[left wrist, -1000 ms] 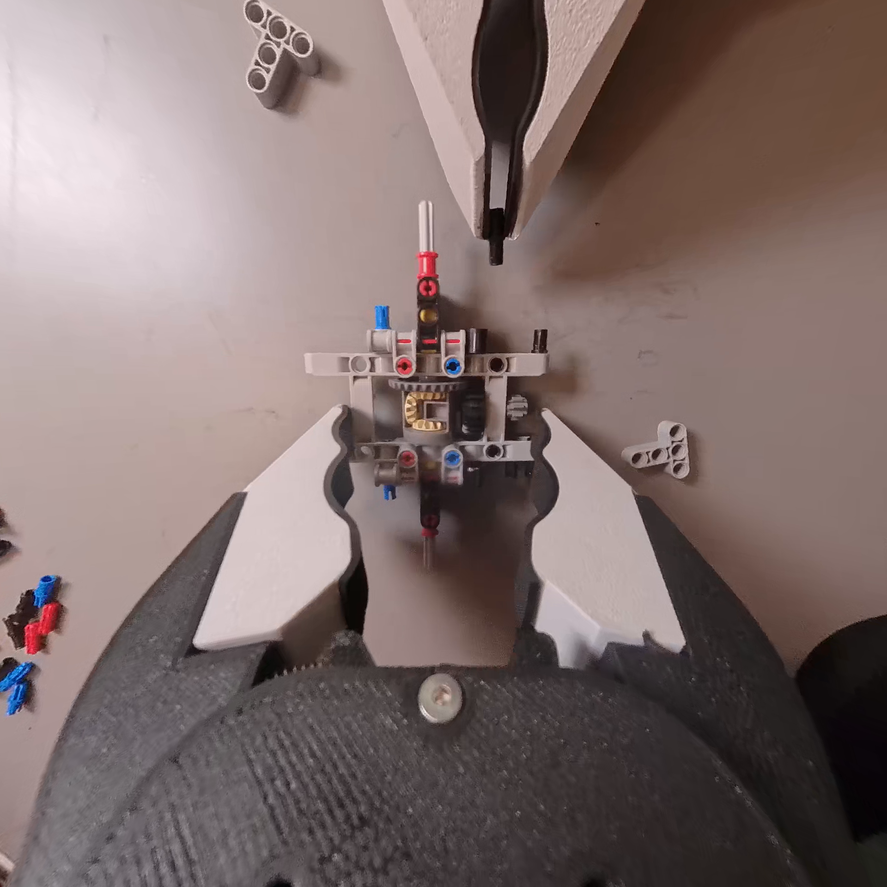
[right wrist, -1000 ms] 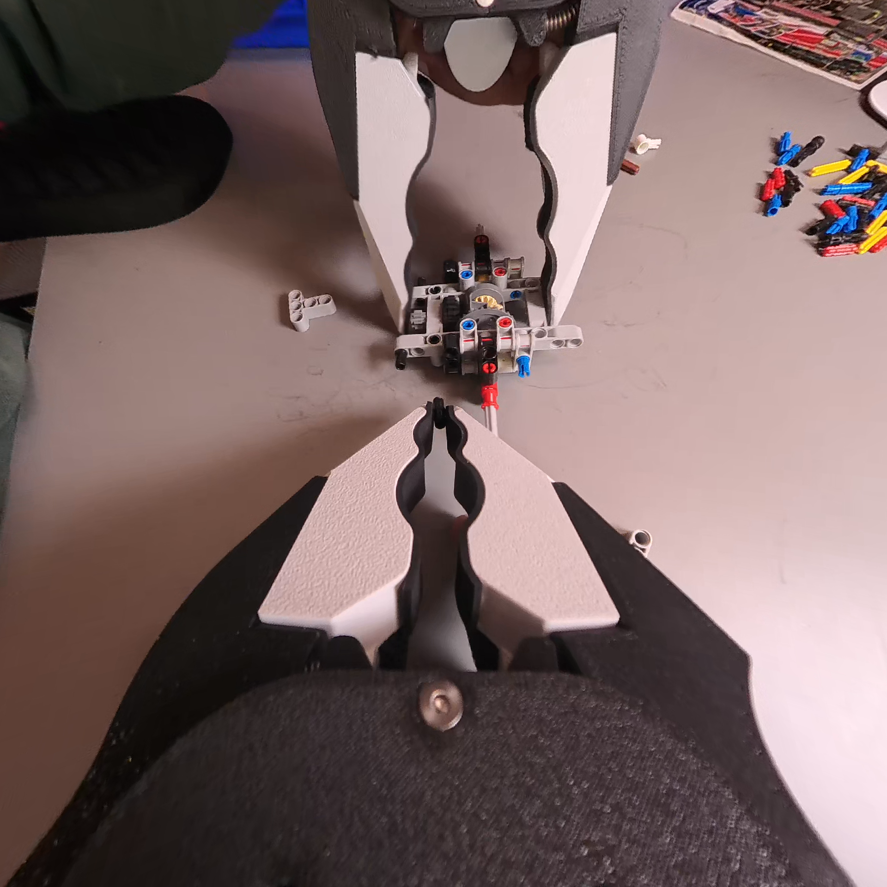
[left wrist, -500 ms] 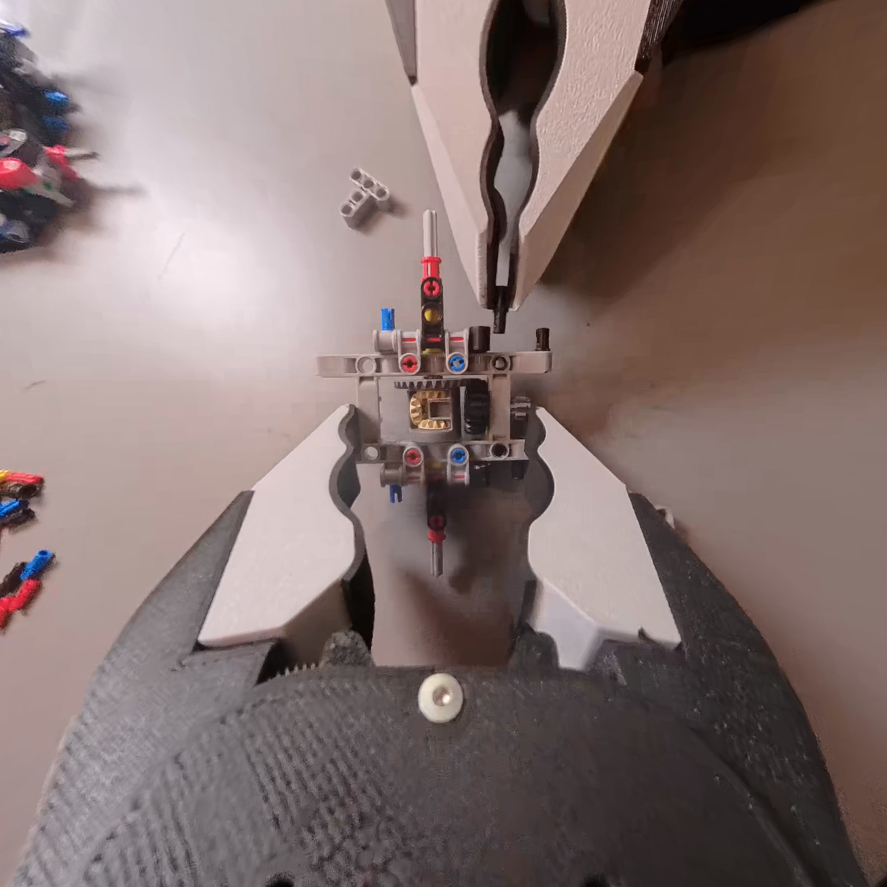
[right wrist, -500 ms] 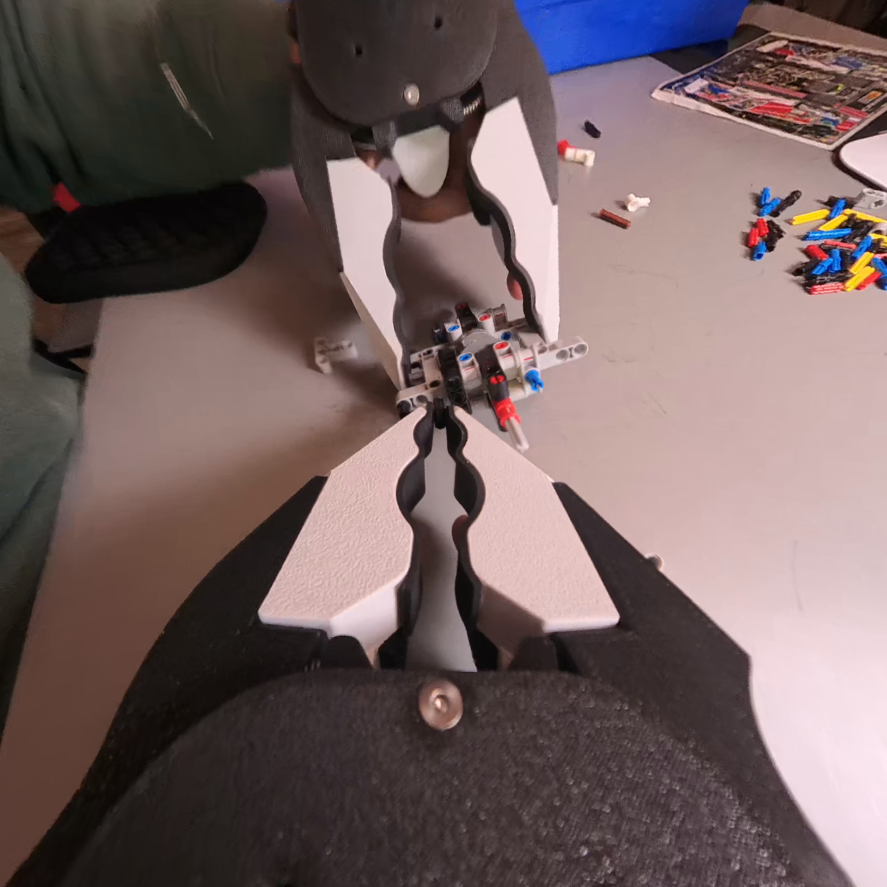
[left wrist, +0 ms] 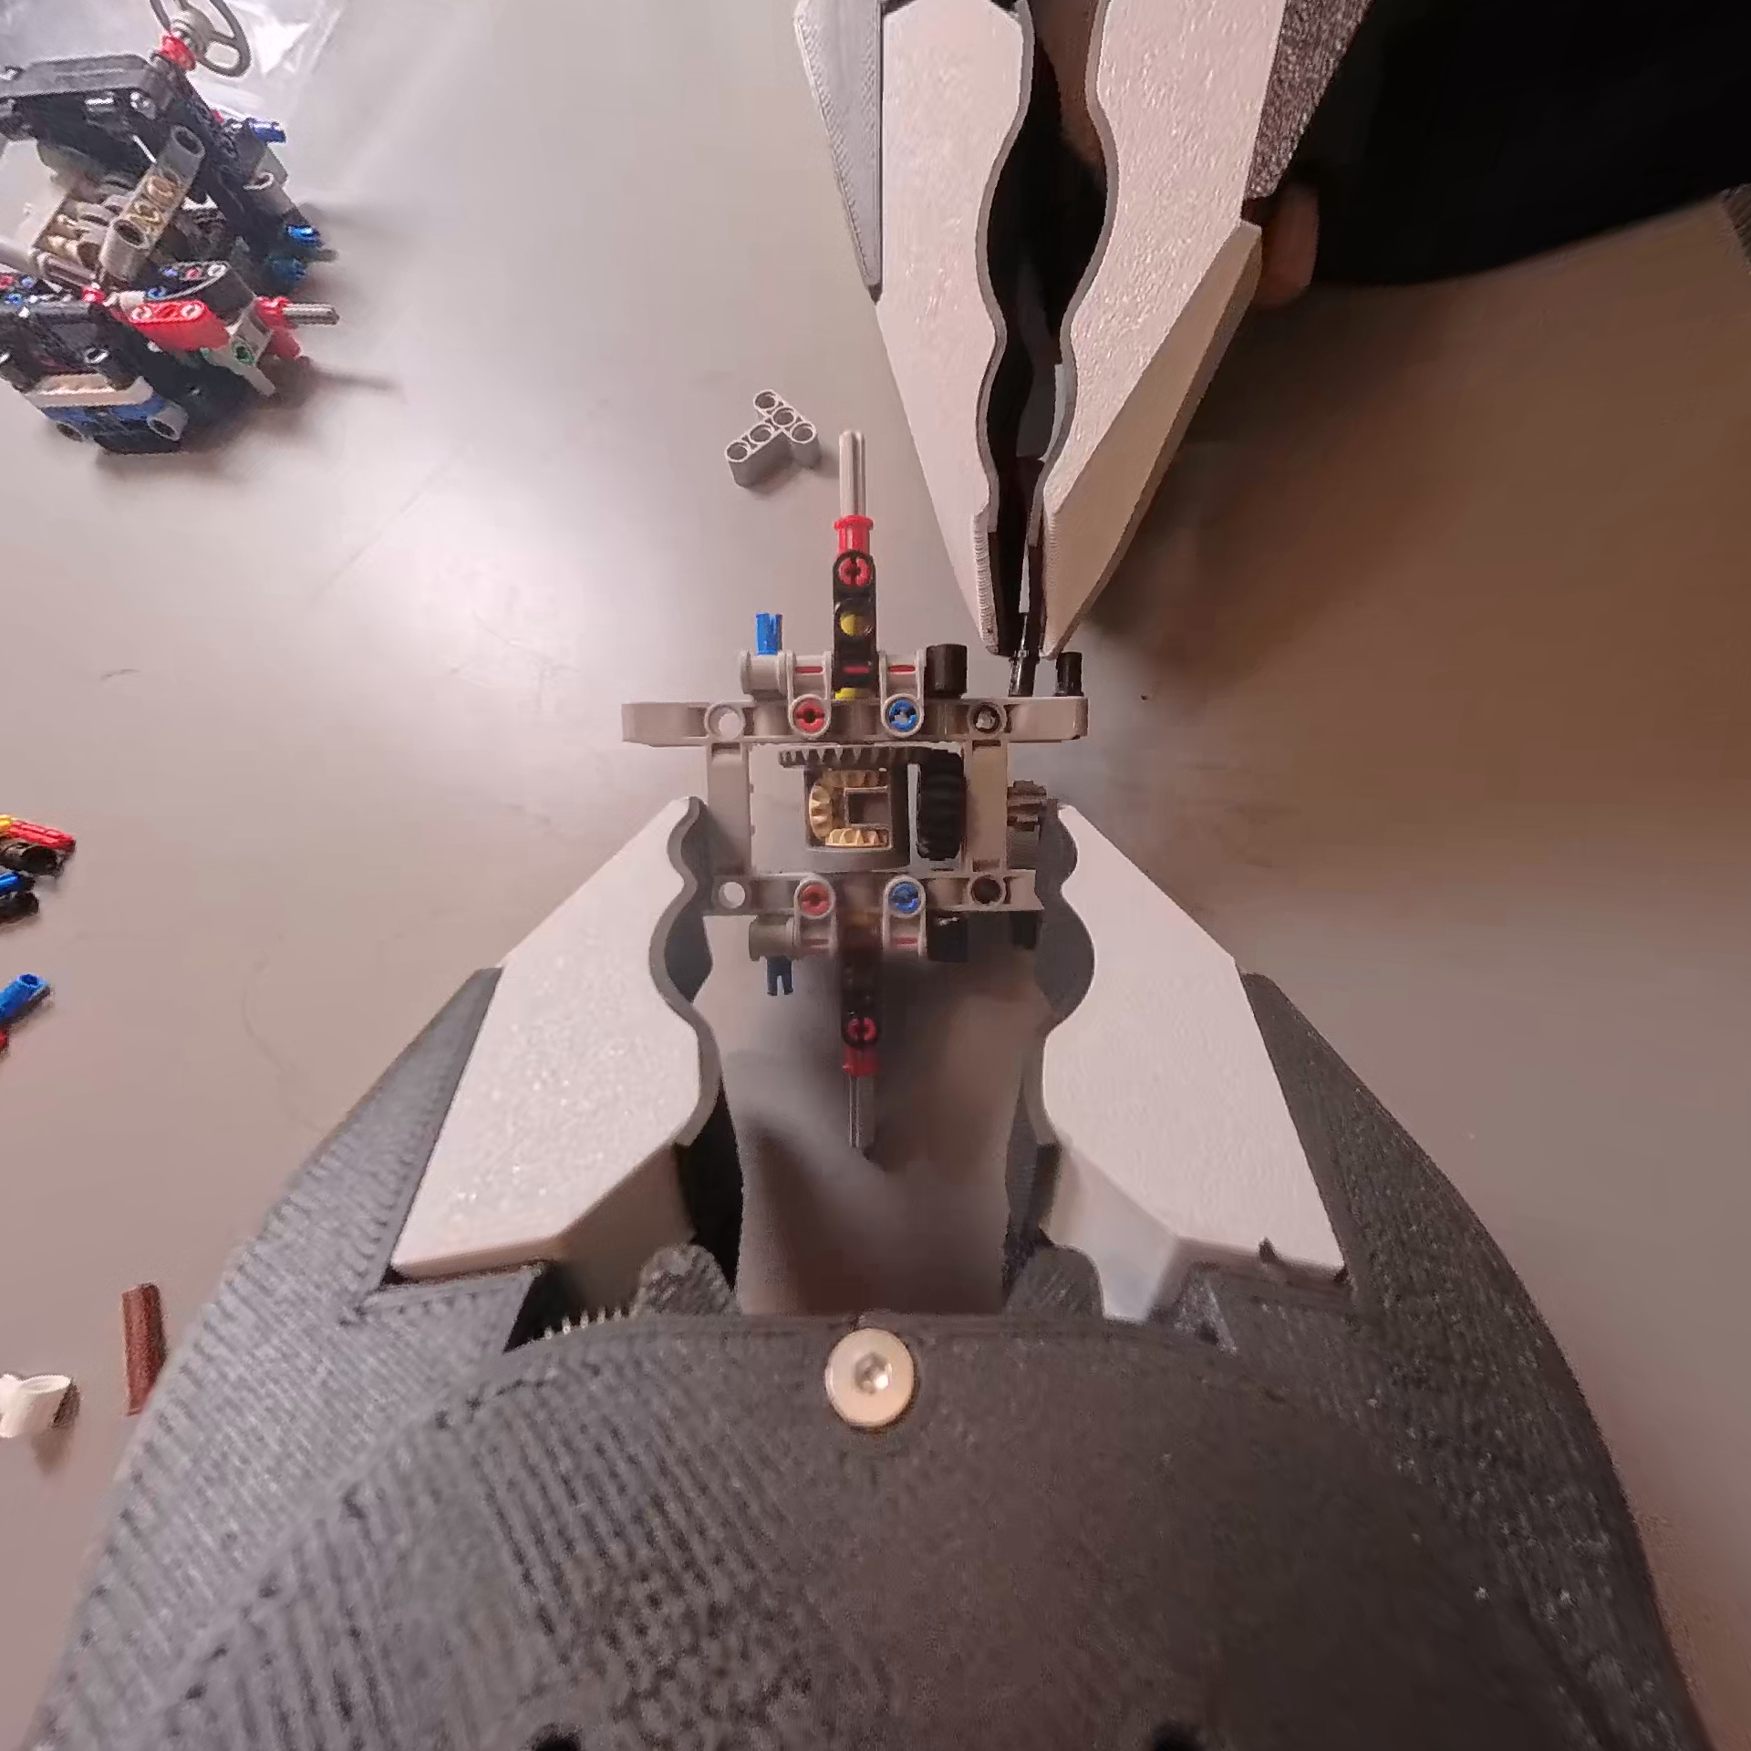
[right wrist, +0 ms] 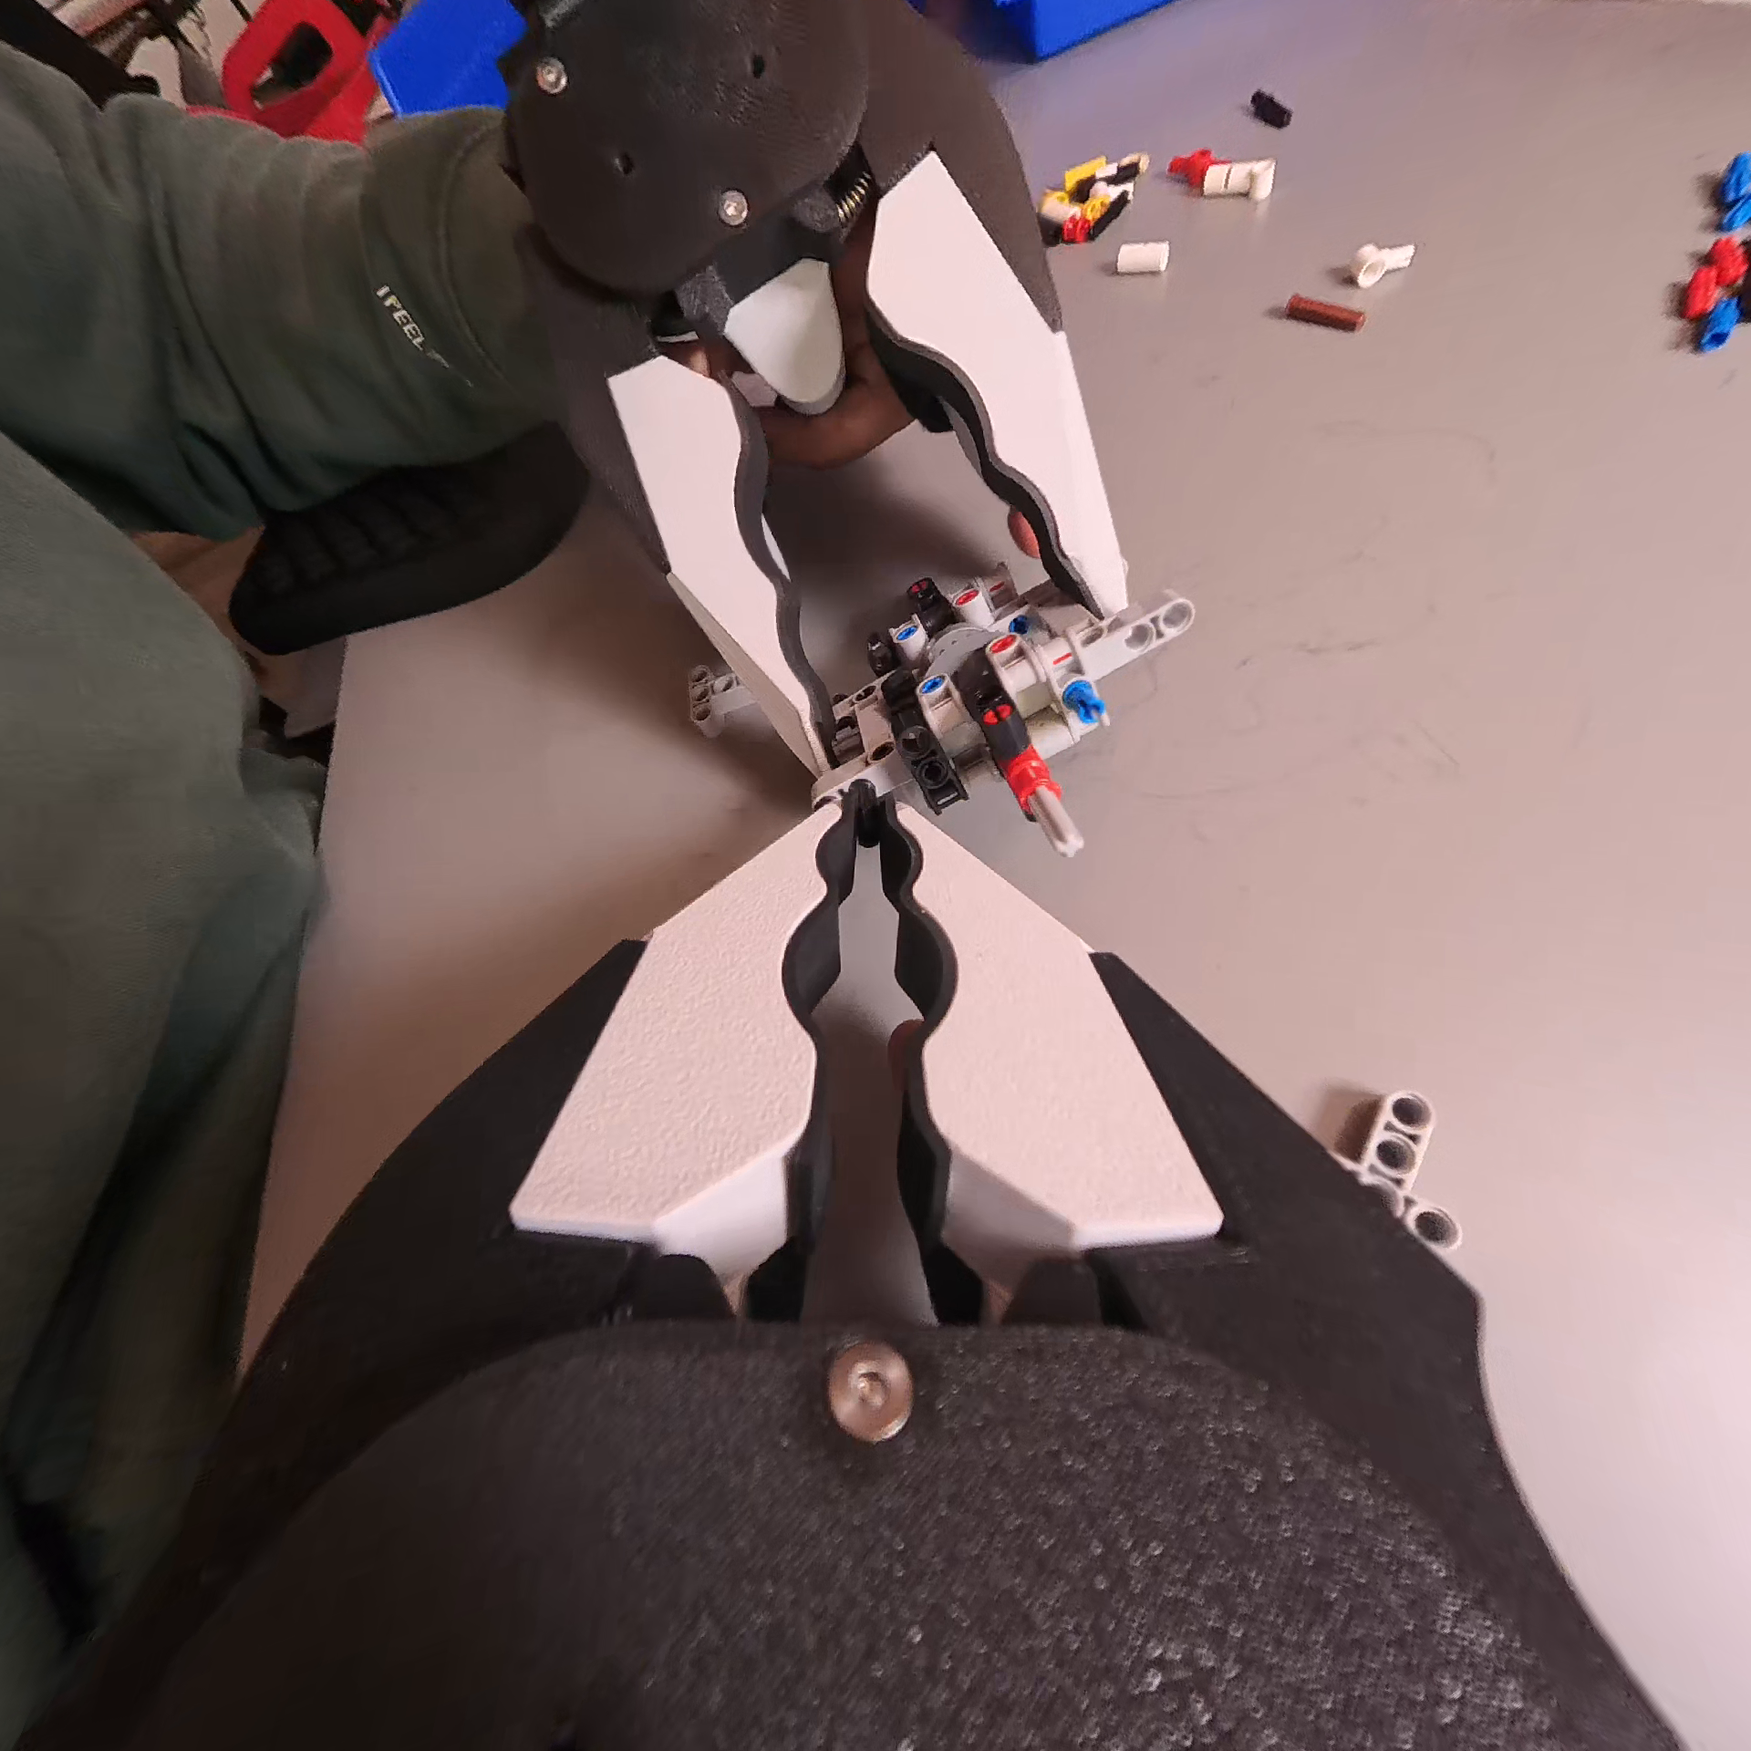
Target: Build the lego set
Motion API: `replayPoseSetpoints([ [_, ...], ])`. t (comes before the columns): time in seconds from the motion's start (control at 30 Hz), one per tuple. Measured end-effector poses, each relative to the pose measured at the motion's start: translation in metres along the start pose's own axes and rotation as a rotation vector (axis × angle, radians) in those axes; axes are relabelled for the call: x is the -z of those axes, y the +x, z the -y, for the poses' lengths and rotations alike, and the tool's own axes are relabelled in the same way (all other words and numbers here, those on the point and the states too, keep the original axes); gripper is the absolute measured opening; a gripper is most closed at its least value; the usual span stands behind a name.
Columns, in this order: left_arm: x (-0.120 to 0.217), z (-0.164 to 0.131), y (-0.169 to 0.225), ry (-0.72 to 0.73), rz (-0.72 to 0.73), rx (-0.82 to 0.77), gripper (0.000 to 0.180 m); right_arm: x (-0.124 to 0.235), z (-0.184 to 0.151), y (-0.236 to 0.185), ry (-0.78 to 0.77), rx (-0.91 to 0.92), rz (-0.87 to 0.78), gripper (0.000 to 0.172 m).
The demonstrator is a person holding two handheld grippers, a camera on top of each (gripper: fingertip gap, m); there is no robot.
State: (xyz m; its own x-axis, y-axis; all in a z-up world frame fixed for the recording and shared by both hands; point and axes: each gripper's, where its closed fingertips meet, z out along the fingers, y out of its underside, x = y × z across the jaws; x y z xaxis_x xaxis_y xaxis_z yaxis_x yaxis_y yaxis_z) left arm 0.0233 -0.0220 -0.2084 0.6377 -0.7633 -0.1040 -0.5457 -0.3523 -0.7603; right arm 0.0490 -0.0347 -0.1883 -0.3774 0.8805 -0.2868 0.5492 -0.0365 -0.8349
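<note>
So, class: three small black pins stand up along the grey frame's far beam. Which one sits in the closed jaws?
The middle black pin: the right gripper pinches it, while the stubby one and end one stand free.

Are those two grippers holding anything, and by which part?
Left gripper: the grey toy-brick gear frame, clamped by its two sides. Right gripper: a small black pin, pinched by its upper end at the fingertips.

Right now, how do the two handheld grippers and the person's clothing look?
Both the left gripper and right gripper have dark textured bodies with a silver screw, white wedge-shaped fingers and wavy black pads. The sleeve is dark green with small pale lettering.
</note>
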Motion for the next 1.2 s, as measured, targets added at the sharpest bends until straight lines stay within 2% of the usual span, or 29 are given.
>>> replayPoseSetpoints([
  [0.17,-0.002,0.000,0.001,-0.049,0.055,-0.064,0.068,0.000,-0.007,0.000,-0.051,-0.149,0.078,0.003],
  [0.27,-0.005,-0.003,-0.001,-0.087,0.100,-0.094,0.069,-0.002,-0.005,-0.006,-0.031,-0.246,0.146,0.003],
  [0.57,-0.004,-0.003,-0.001,-0.075,0.113,-0.080,0.068,0.001,-0.008,0.007,-0.036,-0.326,0.078,0.003],
  [0.93,-0.004,0.000,0.000,-0.051,0.149,-0.123,0.068,-0.002,-0.013,0.003,-0.065,-0.354,0.105,0.002],
  [1.2,-0.004,0.007,-0.003,0.011,0.187,-0.108,0.068,-0.002,-0.006,0.004,-0.014,-0.397,0.119,0.002],
])
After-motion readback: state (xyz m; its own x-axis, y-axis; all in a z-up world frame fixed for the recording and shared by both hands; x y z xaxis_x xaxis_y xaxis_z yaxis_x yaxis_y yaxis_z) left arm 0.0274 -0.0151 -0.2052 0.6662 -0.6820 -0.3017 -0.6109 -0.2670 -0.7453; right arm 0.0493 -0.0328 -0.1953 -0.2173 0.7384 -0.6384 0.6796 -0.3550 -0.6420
